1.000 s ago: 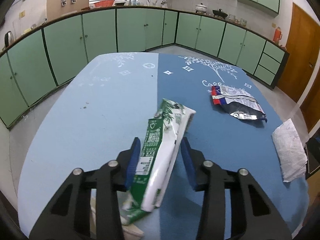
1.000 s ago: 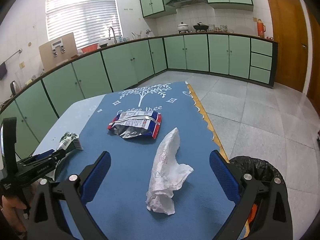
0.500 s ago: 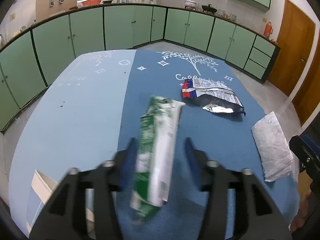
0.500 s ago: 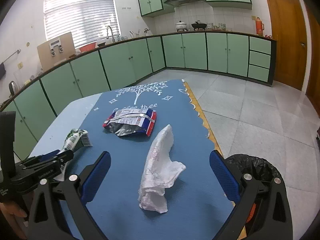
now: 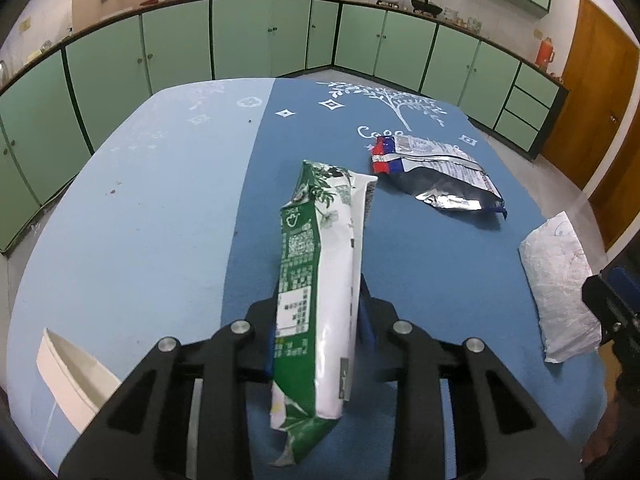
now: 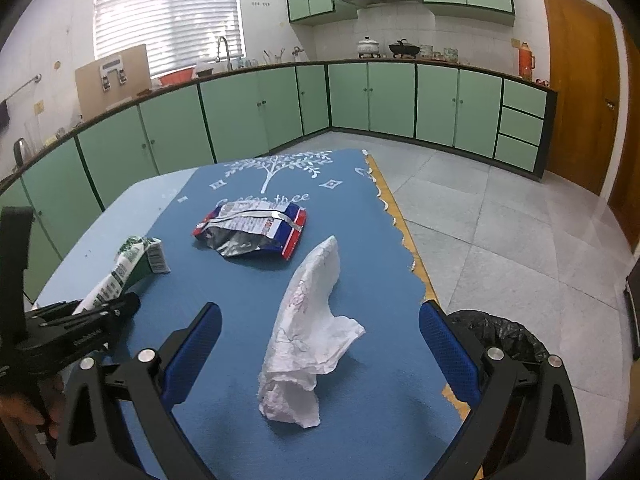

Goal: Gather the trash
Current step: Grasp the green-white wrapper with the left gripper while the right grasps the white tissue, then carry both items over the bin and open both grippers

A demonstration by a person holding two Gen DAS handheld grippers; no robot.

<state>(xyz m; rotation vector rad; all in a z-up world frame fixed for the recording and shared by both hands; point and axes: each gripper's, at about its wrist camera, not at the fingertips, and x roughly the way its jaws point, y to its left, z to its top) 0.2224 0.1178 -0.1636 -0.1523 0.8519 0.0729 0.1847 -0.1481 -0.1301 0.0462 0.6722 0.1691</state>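
My left gripper (image 5: 318,312) is shut on a green and white snack wrapper (image 5: 320,280) and holds it lifted above the blue table; it also shows in the right wrist view (image 6: 120,272). My right gripper (image 6: 320,344) is wide open and empty, its jaws on either side of a crumpled white plastic bag (image 6: 308,336) that lies on the mat. A red, blue and silver foil packet (image 6: 252,228) lies farther back; it shows in the left wrist view too (image 5: 436,168).
A black-lined trash bin (image 6: 500,332) stands on the floor off the table's right edge. A white tray edge (image 5: 68,368) sits at the near left of the table (image 5: 140,200). Green cabinets (image 6: 360,100) line the walls.
My left gripper closed on the green wrapper and lifted it off the table. My right gripper moved slightly closer to the white bag.
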